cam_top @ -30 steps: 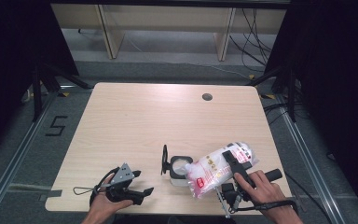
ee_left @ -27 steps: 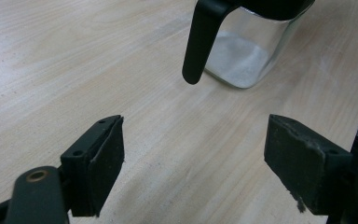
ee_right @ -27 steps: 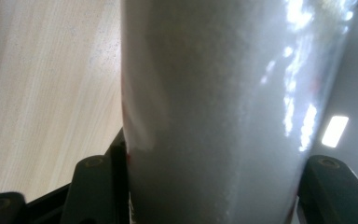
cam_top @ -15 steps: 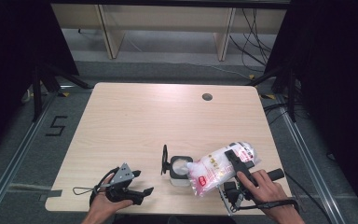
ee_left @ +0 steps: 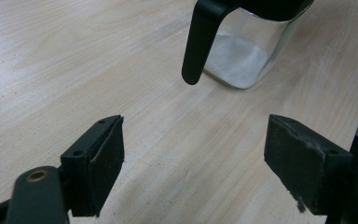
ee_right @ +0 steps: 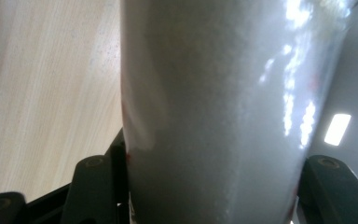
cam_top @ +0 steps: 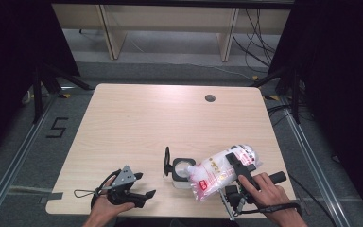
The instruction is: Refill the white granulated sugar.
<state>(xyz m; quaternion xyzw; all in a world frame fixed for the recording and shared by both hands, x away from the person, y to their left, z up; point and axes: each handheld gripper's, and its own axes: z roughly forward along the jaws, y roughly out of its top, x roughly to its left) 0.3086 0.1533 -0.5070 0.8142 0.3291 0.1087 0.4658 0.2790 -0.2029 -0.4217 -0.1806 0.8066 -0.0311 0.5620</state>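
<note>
Right gripper (cam_top: 234, 166) is clamped on a clear plastic bag (cam_top: 217, 174) full of white grains. In the right gripper view the bag (ee_right: 214, 121) sits squeezed between both jaws, pads pressed against its sides. From the high view the bag lies tipped over toward the left, its low end touching or hanging right over the mouth of a small glass jar (cam_top: 182, 172) near the front edge of the table (cam_top: 160, 123). The jar stands upright with its black lid flipped open on the left side.

Left gripper (cam_top: 144, 191) rests low at the front left, well apart from the jar, held in the person's hand — jaws spread wide with nothing between them. Its own view looks along the bare wood toward the jar (ee_left: 242, 56), which has a thin layer of white stuff at the bottom, and a black handle-like part (ee_left: 200, 42) hangs down in front of the glass.
</note>
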